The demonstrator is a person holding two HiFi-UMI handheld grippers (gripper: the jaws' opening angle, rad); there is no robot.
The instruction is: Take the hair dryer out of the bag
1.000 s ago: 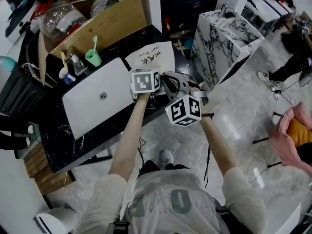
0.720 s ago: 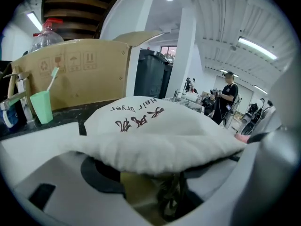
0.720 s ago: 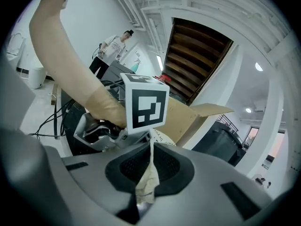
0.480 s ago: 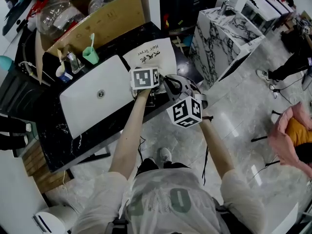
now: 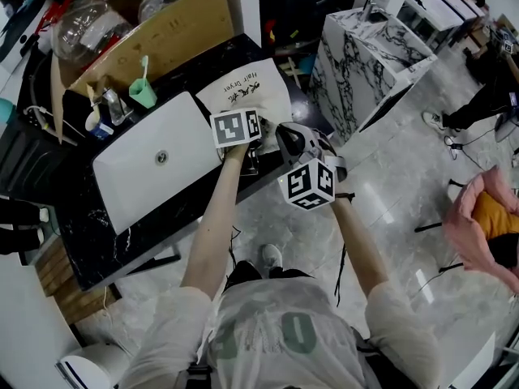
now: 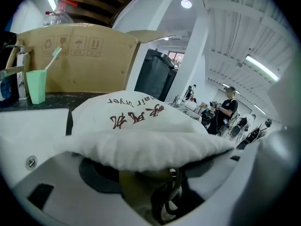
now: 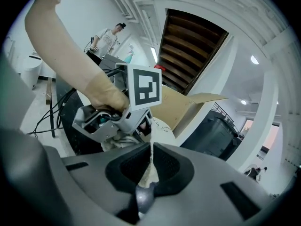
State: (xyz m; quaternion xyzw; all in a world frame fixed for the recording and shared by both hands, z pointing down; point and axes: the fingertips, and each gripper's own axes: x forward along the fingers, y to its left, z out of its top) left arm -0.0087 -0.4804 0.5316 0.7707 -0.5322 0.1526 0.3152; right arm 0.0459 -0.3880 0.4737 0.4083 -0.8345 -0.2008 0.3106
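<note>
A white cloth bag (image 5: 247,94) printed "Hair Dryer" lies on the black counter (image 5: 89,233) to the right of the sink. My left gripper (image 5: 247,148) is at the bag's mouth. Its jaws have just been opening and stand wide, with the bag's (image 6: 141,131) lip draped between them. Under that lip, in the left gripper view, I see a dark olive shape and a coiled black cord (image 6: 164,206), which may belong to the hair dryer. My right gripper (image 5: 285,134) is shut on a strip of the bag's cloth (image 7: 150,166) at the counter's edge.
A white sink (image 5: 154,164) takes up the counter's left. Behind it stand a faucet (image 5: 113,104), a green cup with a toothbrush (image 5: 143,94) and a cardboard box (image 5: 154,31). A marble-patterned block (image 5: 365,55) stands on the floor at right, and a person in pink (image 5: 486,225) is at the far right.
Both grippers have sunk slightly while staying at the bag's mouth. The right keeps its pinch on the cloth.
</note>
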